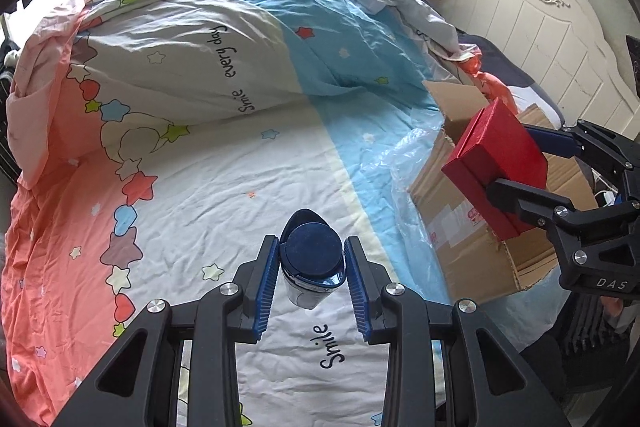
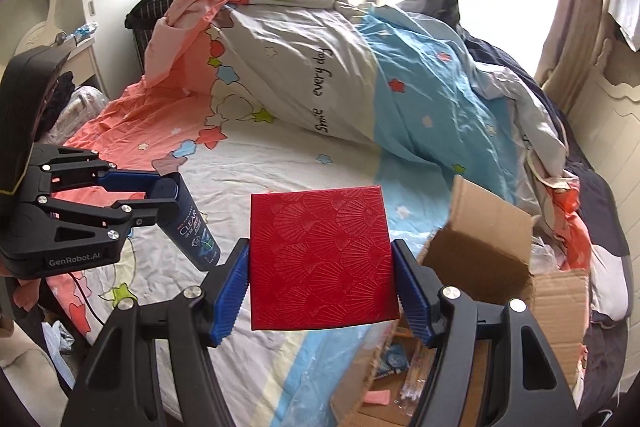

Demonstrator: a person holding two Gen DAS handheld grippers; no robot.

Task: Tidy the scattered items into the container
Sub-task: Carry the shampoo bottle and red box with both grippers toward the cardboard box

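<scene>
My left gripper (image 1: 311, 259) is shut on a dark blue shampoo bottle (image 1: 313, 263), cap end toward the camera, and holds it above the bed. The right wrist view shows the same bottle (image 2: 192, 223) tilted, gripped near its cap by the left gripper (image 2: 162, 197). My right gripper (image 2: 322, 271) is shut on a flat red box (image 2: 320, 259) with an embossed fan pattern, held above the bed beside the open cardboard box (image 2: 488, 235). The left wrist view shows the red box (image 1: 494, 163) over the cardboard box (image 1: 476, 227), with the right gripper (image 1: 516, 167) on it.
A bunched star-patterned duvet (image 1: 224, 67) lies across the far half of the bed. Clear plastic wrap (image 1: 404, 167) lies left of the cardboard box. Small items (image 2: 394, 363) lie inside the box. A white headboard (image 1: 540, 27) is at the right.
</scene>
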